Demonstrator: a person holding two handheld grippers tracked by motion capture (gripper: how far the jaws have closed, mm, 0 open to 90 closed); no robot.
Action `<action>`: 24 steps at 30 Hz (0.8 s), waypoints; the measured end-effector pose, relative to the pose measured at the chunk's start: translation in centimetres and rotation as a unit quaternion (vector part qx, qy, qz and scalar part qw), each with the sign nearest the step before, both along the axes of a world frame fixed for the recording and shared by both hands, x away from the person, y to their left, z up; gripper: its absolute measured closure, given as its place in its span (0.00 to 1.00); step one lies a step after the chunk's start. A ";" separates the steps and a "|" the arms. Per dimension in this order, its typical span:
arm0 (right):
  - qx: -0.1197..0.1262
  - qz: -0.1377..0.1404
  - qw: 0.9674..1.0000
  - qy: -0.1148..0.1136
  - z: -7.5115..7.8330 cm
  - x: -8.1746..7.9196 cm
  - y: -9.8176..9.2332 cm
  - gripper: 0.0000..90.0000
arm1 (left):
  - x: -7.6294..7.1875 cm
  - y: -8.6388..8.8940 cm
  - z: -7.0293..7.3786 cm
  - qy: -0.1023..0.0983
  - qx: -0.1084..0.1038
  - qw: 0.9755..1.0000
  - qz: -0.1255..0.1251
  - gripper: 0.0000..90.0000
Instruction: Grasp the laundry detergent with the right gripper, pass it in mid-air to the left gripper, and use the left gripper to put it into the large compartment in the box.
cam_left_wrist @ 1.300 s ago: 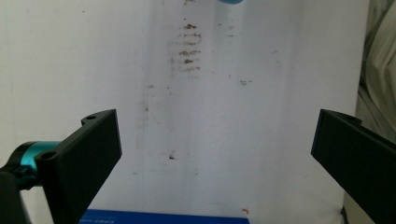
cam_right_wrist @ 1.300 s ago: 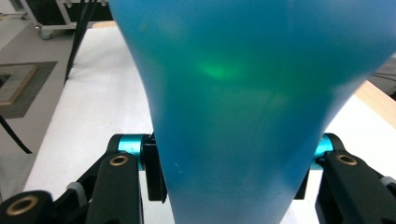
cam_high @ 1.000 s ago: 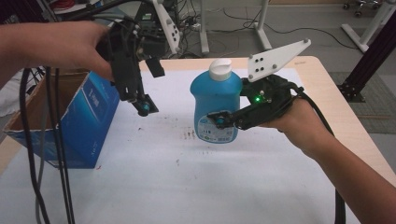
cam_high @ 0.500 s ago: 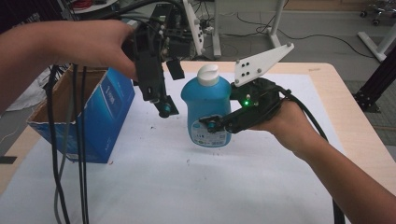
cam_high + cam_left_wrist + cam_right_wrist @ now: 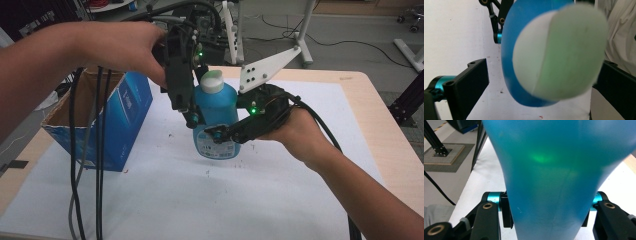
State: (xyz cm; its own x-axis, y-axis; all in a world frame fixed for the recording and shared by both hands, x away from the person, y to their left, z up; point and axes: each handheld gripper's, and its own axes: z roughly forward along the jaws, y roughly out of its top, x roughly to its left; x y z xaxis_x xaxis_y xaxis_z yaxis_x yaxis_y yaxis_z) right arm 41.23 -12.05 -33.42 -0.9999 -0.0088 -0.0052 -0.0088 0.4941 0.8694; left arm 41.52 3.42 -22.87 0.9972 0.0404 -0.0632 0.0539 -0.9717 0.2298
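Note:
A blue bottle (image 5: 216, 112) with a white cap (image 5: 212, 81) and a label low on its body stands upright over the white sheet. My right gripper (image 5: 225, 133) comes in from the right and is shut on the bottle's lower body; in the right gripper view its jaws (image 5: 547, 211) press both sides of the blue bottle (image 5: 554, 182). My left gripper (image 5: 202, 109) points down from above. In the left gripper view its jaws (image 5: 541, 87) stand open, apart on either side of the cap (image 5: 564, 55), with a gap at the left jaw.
An open cardboard box (image 5: 120, 117) with blue sides stands at the left of the white sheet (image 5: 165, 200). Black cables (image 5: 85, 165) hang from the left hand in front of it. The wooden table edge (image 5: 395, 150) runs along the right.
The right gripper has carried the bottle to the left, toward the box. The bottle's cap now sits between the left gripper's jaws, which earlier hung to the bottle's left.

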 end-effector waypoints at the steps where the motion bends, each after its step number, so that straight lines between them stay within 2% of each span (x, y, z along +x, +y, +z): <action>1: -0.002 0.001 1.000 0.001 0.0 0.0 0.2 0.52 | 0.0 0.0 0.0 -0.002 -0.001 1.000 0.001 0.02; 14: -0.005 0.006 1.000 0.008 -0.2 -0.1 0.6 0.52 | 0.1 -0.5 -0.2 -0.006 -0.004 1.000 0.001 0.04; 15: -0.006 0.005 1.000 0.009 -0.2 -0.1 0.5 0.52 | 0.2 -0.5 -0.2 -0.004 -0.005 1.000 -0.005 0.05; 16: -0.006 0.004 1.000 0.009 -0.2 -0.1 0.5 0.52 | 0.2 -0.5 -0.2 -0.004 -0.005 1.000 -0.005 0.12; 24: -0.004 0.005 1.000 0.012 -0.2 -0.1 0.6 0.52 | 0.5 -0.7 -0.4 -0.001 -0.004 1.000 -0.011 0.18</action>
